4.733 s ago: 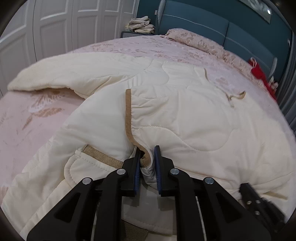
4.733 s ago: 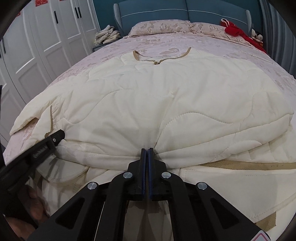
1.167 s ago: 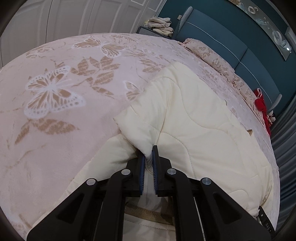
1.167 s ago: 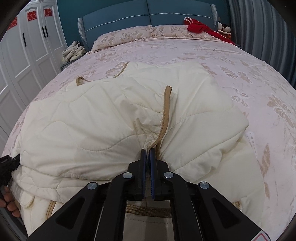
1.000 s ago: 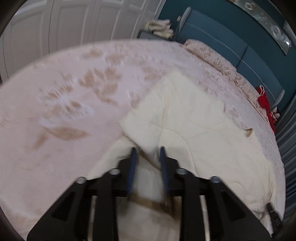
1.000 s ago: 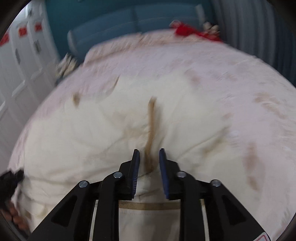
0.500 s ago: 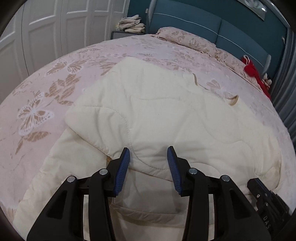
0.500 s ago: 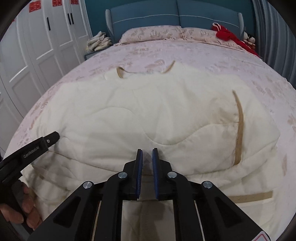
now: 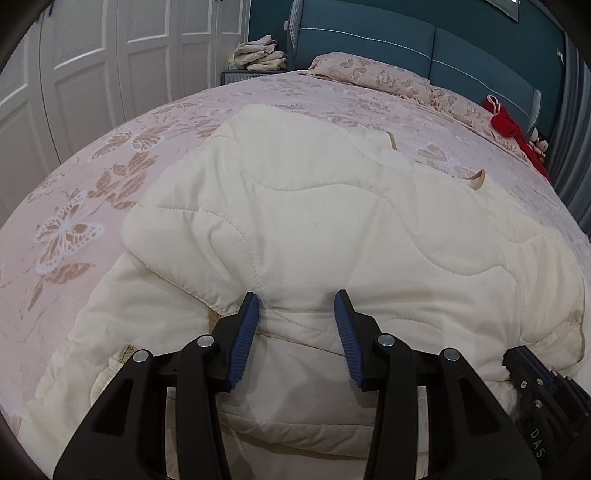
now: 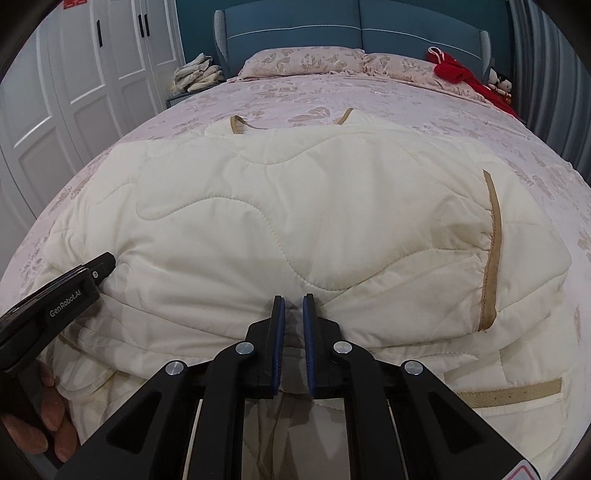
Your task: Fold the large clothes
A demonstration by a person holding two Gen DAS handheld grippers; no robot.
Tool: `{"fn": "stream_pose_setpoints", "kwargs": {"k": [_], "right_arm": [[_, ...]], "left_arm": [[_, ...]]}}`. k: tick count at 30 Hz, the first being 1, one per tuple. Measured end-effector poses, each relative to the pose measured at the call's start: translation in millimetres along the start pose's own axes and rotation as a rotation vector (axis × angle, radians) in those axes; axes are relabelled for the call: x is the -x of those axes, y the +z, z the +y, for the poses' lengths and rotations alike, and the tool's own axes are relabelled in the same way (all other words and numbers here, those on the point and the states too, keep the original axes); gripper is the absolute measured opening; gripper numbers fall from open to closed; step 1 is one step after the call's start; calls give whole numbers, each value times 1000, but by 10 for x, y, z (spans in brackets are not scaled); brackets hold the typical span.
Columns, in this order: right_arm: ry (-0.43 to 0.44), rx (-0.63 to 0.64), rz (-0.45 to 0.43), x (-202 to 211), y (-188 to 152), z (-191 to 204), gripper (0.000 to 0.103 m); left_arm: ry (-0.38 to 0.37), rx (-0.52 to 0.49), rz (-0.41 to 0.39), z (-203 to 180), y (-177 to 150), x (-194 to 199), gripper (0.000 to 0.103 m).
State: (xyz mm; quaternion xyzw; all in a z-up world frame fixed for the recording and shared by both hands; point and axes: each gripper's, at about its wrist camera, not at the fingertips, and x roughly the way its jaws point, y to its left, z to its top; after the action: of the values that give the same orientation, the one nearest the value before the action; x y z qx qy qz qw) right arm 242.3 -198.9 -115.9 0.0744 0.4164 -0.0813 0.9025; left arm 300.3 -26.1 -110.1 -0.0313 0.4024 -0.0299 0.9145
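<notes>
The cream quilted jacket (image 10: 303, 221) lies folded across the near half of the bed, a puffy, soft mass stitched in wavy lines, with tan ribbon trim running down its right edge and along a lower hem, and the tan-edged collar (image 10: 236, 125) lying at its far side. My left gripper (image 9: 297, 317) hovers over the near fold with its blue ribbed pads (image 9: 243, 332) set apart — the jaws have just been opening, and the padded edge bulges up between them without being pinched. My right gripper (image 10: 293, 317) has its jaws drawn to a narrow slit after closing; I see only shadow and loose fabric in that gap, nothing gripped. In the right wrist view the black body of the left tool and the fingers of the left hand (image 10: 44, 424) show at the lower left. Under the jacket spreads a pink bedspread (image 9: 85, 206) woven with butterflies and leaves — beyond it matching pillows (image 10: 303, 61), a teal padded headboard (image 10: 295, 26), a red cloth heap (image 10: 454, 74), folded beige laundry (image 9: 258, 55) and white panelled wardrobe doors (image 9: 110, 66).
</notes>
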Motion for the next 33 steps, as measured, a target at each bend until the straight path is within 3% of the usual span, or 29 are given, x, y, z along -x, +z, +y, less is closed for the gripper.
{"fn": "stream_pose_setpoints", "kwargs": {"k": [7,12,15,18,22,25,29,33], "right_arm": [[-4,3,0,-14,4,-4,7],[43,-38,40,97,107,-101,7],[40,-3,12,464,165,-94,17],[63,73,-56,822,263,-85,17],[92,77,-110,889,694,-126,24],[130,21,-137,662,1103,-147,25],[178,-40,-130,186,1492,-79,26],[177,-18,-86,-473,1830,156,26]], "left_arm": [[38,-32,2,-60,-2,-24,41],[22,-27,37,-28,99,118,42],[-82,22,37,64,237,479,43],[-181,99,-27,160,478,860,60],[-239,182,-137,173,1053,1022,70],[-219,238,-161,190,1399,801,72],[-98,261,-137,236,1720,157,72],[-18,190,-53,221,1835,-553,71]]}}
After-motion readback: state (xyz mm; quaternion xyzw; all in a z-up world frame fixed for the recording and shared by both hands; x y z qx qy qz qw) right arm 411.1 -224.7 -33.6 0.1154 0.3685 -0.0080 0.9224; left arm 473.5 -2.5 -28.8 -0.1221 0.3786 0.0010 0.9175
